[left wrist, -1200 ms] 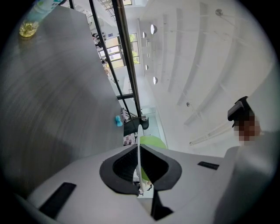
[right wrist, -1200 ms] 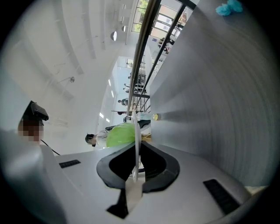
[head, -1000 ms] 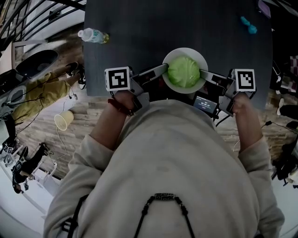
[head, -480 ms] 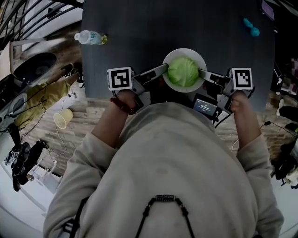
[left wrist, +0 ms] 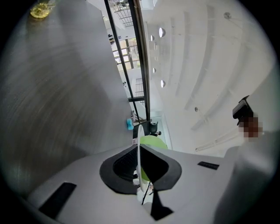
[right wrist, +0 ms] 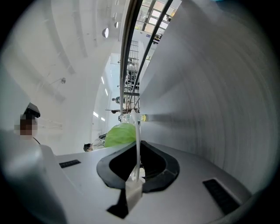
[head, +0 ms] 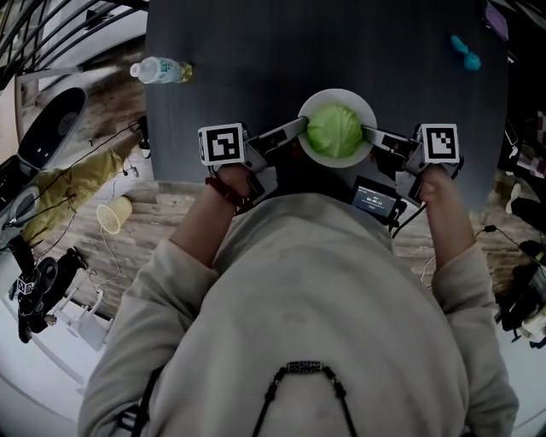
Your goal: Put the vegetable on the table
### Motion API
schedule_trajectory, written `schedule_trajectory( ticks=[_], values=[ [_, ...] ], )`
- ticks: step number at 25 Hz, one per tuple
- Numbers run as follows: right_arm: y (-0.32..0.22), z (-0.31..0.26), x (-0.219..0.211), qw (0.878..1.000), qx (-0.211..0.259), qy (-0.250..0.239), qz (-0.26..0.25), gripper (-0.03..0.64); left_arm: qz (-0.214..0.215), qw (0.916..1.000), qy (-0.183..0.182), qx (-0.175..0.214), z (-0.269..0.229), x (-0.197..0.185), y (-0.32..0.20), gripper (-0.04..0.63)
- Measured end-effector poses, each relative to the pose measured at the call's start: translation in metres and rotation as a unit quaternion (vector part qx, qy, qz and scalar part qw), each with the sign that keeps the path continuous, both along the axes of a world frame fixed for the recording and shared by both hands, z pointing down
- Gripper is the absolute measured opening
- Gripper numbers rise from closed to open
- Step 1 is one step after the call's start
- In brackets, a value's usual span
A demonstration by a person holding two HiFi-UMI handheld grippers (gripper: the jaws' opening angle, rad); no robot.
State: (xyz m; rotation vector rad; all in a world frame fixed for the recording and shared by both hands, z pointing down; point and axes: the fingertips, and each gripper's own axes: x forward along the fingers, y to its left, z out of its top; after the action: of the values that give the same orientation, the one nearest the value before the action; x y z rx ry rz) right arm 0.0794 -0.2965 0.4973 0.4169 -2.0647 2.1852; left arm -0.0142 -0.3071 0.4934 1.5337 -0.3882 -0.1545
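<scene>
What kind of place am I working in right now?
Probably an indoor workshop or recording space rather than a kitchen: a dark table stands on wood-look flooring, black equipment lies about on the floor, and a black metal railing runs alongside.

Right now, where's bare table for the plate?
Bare: the wide middle of the table beyond the plate, between the bottle at its left edge and the teal object far right. Crowded only at those two spots.

Dark grey table carries a plastic bottle lying on its side at the left edge and a teal object near the right edge
</scene>
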Motion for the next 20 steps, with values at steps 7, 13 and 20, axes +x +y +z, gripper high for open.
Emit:
schedule_trajectory(
  ticks=[7, 13, 20],
  values=[
    [-0.003, 0.029, -0.002, 1.000, -0.014, 0.005, 0.000, 0.034, -0.014, 0.9997, -0.017, -0.008, 0.030, -0.004, -0.002, 0.018],
    [-0.002, 0.059, -0.003, 1.000, -0.014, 0.008, -0.011, 0.034, -0.014, 0.9997, -0.020, -0.008, 0.061, -0.006, 0.001, 0.018],
    [0.002, 0.098, 0.000, 0.998, -0.034, 0.046, -0.036, 0.034, -0.030, 0.9992, -0.005, -0.025, 0.097, -0.009, 0.008, 0.018]
  ],
)
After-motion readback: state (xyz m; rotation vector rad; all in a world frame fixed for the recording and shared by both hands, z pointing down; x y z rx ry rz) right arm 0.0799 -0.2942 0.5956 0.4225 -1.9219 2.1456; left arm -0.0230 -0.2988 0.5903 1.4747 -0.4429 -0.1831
